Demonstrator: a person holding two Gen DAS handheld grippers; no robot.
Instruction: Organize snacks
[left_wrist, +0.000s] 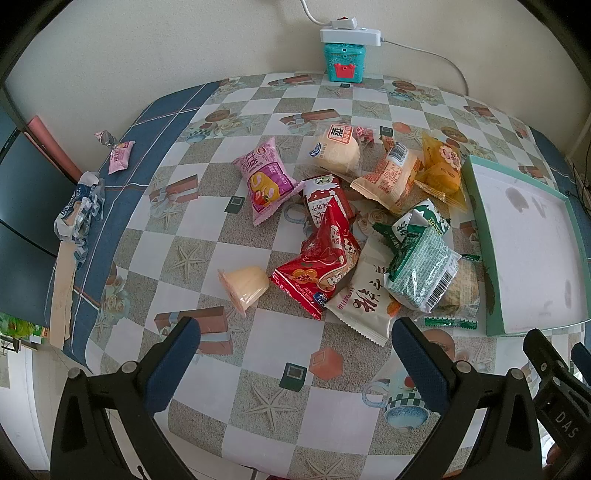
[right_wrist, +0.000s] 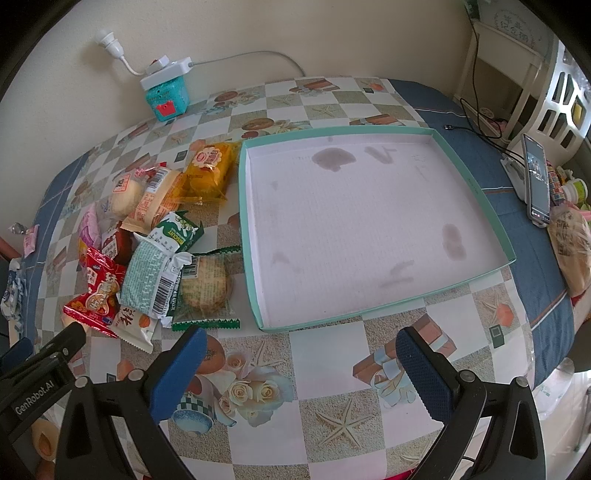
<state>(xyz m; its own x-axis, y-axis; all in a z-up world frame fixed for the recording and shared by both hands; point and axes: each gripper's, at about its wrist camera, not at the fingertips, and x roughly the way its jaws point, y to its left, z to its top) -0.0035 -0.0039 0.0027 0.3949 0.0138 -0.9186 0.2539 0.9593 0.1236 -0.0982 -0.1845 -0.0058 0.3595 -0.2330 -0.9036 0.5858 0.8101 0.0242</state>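
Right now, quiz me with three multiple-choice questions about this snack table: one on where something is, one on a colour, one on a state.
1. Where does the snack pile lie relative to the tray?
A. inside it
B. beside it on the table
C. under it

2. What colour is the tray's rim?
A. teal
B. red
C. black

3. How is the right claw?
A. shut on a packet
B. open and empty
C. out of view

Answers: 1 B, the packets lie on the tablecloth next to the tray. 2 A, its walls are teal. 3 B, its blue pads stand apart with nothing between.
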